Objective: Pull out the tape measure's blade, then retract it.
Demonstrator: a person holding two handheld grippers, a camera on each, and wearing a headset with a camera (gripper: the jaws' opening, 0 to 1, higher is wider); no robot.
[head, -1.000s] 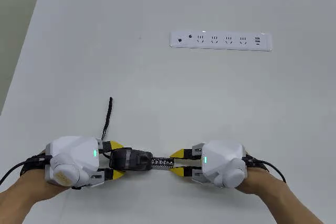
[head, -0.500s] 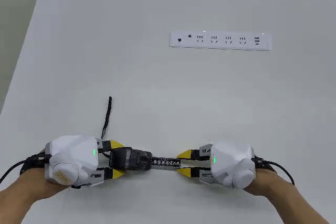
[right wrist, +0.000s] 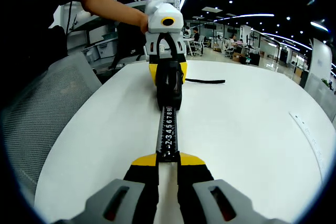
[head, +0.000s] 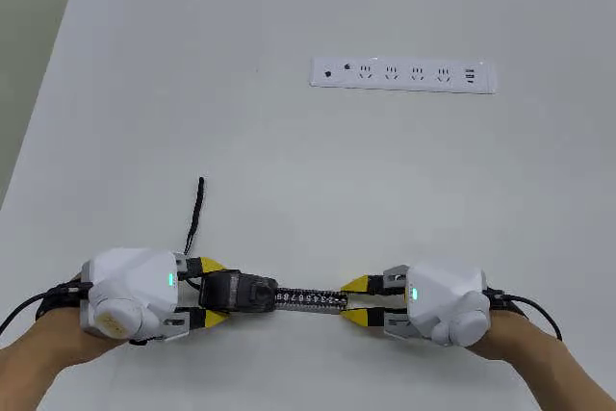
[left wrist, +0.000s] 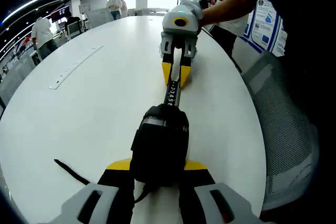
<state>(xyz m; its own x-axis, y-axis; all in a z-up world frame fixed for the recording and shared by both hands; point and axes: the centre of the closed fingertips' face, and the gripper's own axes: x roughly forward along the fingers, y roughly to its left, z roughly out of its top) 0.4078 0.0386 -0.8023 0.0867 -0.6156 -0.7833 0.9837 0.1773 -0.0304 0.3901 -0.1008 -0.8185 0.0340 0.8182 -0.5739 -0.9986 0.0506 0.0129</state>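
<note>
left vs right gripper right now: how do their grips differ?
1. The left gripper clamps the black tape measure case. The right gripper pinches the tip of the black numbered blade.
2. The left gripper's jaws stand wide apart around the case. The right gripper's jaws are nearly together on the thin blade.
Shared: both have white bodies and yellow-tipped jaws, are shut on something, and face each other along the blade.

White, yellow-tipped left gripper (head: 214, 292), right gripper (head: 352, 300)
</note>
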